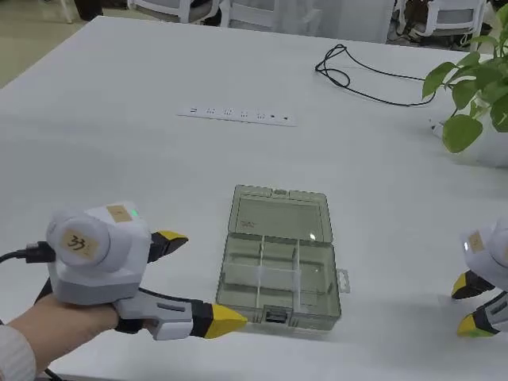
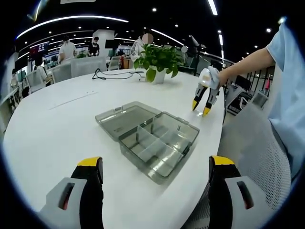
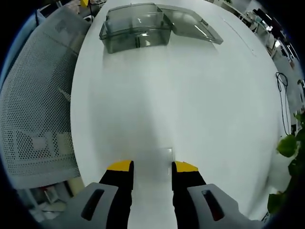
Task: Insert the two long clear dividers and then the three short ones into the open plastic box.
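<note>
The open smoky plastic box lies on the white table with its lid folded back. Clear dividers stand inside and split the tray into compartments. My left gripper hovers open just left of the box, with nothing between its jaws; from its own view the box lies straight ahead. My right gripper is low over the table, far right of the box. In its own view a small clear divider spans the narrow gap between its yellow fingertips, touching both.
A white power strip and a looped black cable lie at the far side. A potted plant stands at the right. The table's near edge runs close to both grippers, with a mesh chair beyond it.
</note>
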Motion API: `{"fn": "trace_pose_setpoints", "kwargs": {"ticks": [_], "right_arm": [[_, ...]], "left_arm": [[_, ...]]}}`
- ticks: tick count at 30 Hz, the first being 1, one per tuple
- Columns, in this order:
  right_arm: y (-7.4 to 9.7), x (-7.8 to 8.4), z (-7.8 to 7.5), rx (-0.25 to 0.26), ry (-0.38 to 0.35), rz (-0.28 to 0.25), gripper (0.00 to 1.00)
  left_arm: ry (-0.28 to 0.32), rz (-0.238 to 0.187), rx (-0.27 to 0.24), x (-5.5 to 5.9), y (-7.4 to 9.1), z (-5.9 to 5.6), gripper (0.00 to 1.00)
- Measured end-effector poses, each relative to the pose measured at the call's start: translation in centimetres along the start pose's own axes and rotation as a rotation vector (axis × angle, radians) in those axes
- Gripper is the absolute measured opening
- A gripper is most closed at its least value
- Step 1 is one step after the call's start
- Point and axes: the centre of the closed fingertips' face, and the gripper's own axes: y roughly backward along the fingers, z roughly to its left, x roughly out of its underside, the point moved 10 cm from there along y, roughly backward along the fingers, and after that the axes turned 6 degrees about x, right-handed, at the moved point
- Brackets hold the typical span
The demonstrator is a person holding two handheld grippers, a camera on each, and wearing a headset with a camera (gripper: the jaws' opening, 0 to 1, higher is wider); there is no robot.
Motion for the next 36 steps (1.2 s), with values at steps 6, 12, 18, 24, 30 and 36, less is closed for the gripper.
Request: {"fn": "trace_pose_setpoints", "kwargs": {"ticks": [6, 12, 18, 24, 30, 36], "right_arm": [[0.0, 0.1, 0.3, 0.016, -0.022, -0.009, 0.32], [1.0, -1.4, 0.6, 0.050, -0.025, -0.071, 0.32], [2.5, -4.5, 1.2, 0.104, 0.022, -0.163, 0.32], [3.3, -7.6, 0.9, 0.162, 0.077, -0.258, 0.32], [4.8, -11.0, 2.0, 0.216, 0.142, -0.305, 0.32], [5.3, -14.1, 3.2, 0.270, 0.228, -0.354, 0.32]], "left_arm": [[0.012, -0.005, 0.000, 0.2, 0.0, -0.1, 0.94], [0.041, -0.010, -0.003, 0.4, 0.0, -0.1, 0.93], [0.102, -0.031, 0.002, 0.1, -0.2, -0.2, 0.90], [0.148, -0.057, 0.018, -0.7, -0.9, -0.3, 0.85], [0.232, -0.087, 0.051, -1.6, -1.9, -0.6, 0.81], [0.351, -0.128, 0.082, -3.0, -3.0, -0.6, 0.72]]}}
